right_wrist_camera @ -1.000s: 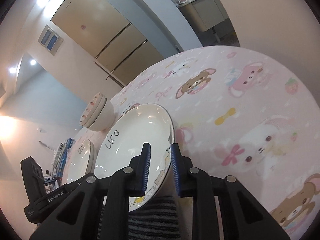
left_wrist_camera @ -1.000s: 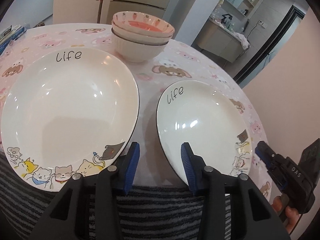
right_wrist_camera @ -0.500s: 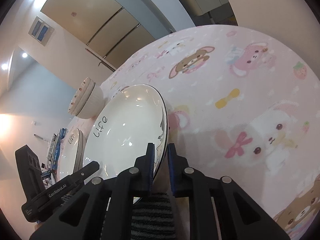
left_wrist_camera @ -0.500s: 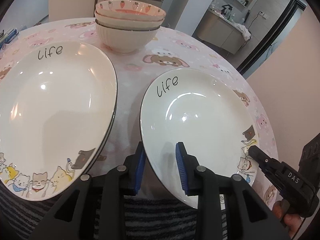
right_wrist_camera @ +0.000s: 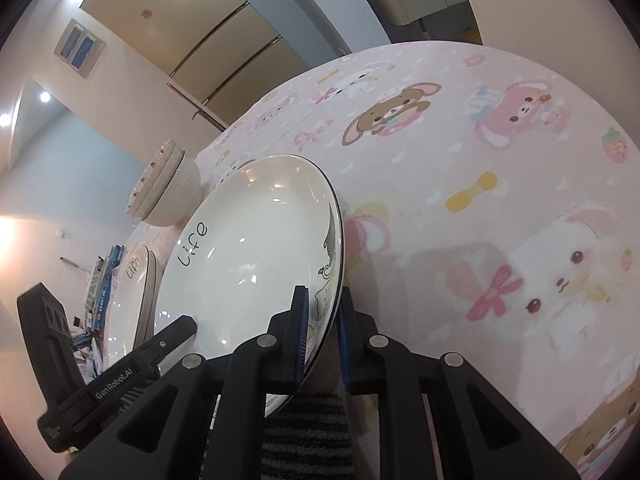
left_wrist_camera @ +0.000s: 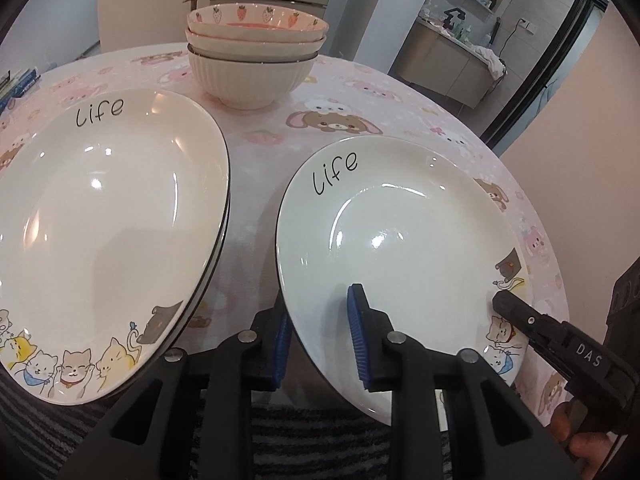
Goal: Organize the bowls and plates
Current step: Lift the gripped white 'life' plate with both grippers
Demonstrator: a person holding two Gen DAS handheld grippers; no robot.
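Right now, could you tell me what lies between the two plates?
Only bare pink tablecloth separates the left plate from the right plate, shown in the left wrist view.

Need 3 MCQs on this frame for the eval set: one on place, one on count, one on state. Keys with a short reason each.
1. Where is the bowl stack?
A) on the table, at its far side
B) on a chair
C) on the floor

2. How many bowls are in it?
A) two
B) three
C) five

3. What is the state of the right-hand plate?
A) its rim sits between the tongs of the left gripper and of the right gripper
B) upside down
C) broken in half

Key:
1 A, the stack stands on the pink cloth beyond the plate.
2 B, three nested rims show, with the strawberry one on top.
3 A, each wrist view shows the rim inside its own tongs, with the plate whole and face up.
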